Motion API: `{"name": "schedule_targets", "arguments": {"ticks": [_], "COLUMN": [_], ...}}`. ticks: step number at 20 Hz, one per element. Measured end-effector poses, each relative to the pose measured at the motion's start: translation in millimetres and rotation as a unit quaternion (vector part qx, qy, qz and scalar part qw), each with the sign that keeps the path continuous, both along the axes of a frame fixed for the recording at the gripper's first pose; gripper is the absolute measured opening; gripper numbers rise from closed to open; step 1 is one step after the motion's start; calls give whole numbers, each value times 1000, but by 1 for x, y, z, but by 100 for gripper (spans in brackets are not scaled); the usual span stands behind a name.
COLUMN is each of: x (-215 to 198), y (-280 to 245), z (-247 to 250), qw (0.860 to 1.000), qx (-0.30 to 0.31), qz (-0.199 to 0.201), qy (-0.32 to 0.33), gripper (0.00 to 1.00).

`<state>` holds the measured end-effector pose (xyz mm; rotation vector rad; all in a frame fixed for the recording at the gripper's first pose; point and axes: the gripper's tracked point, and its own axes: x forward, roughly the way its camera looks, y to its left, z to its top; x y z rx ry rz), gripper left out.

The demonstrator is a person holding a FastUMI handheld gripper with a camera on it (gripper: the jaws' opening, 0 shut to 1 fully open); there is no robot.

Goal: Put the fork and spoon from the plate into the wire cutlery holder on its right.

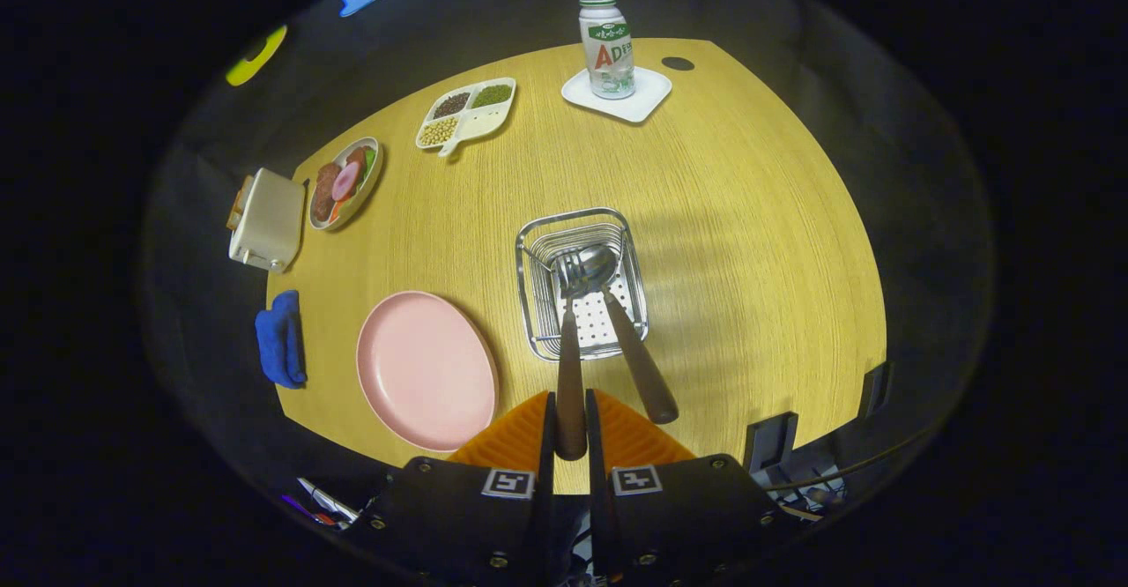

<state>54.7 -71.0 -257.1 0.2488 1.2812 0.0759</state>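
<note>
My gripper (570,433) is shut on the brown handle of the fork (569,367). The fork's metal head reaches down into the wire cutlery holder (538,305), which stands just ahead of my fingers. The spoon (639,362) leans in the same holder, its bowl beside the fork's head and its brown handle sticking out toward the right finger (626,437). The pink plate (427,371) lies left of the holder with nothing on it.
On the yellow wooden table, a cream toaster (264,219) and a blue cloth (280,338) sit at the left edge. A plate of food (345,183) and a divided dish of beans (465,111) lie farther back. A bottle (606,45) stands on a white coaster (648,93).
</note>
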Motion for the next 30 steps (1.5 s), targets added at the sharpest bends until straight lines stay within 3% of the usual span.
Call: {"name": "schedule_targets", "arguments": {"ticks": [16, 22, 26, 30], "x": [-4, 16, 39, 54], "y": [6, 1, 4, 21], "z": [30, 71, 123, 208], "qw": [999, 988, 956, 889], "qx": [-1, -22, -32, -31], "qz": [-3, -14, -12, -8], "qy": [-44, -149, -292, -456], "gripper": [18, 18, 18, 18]}}
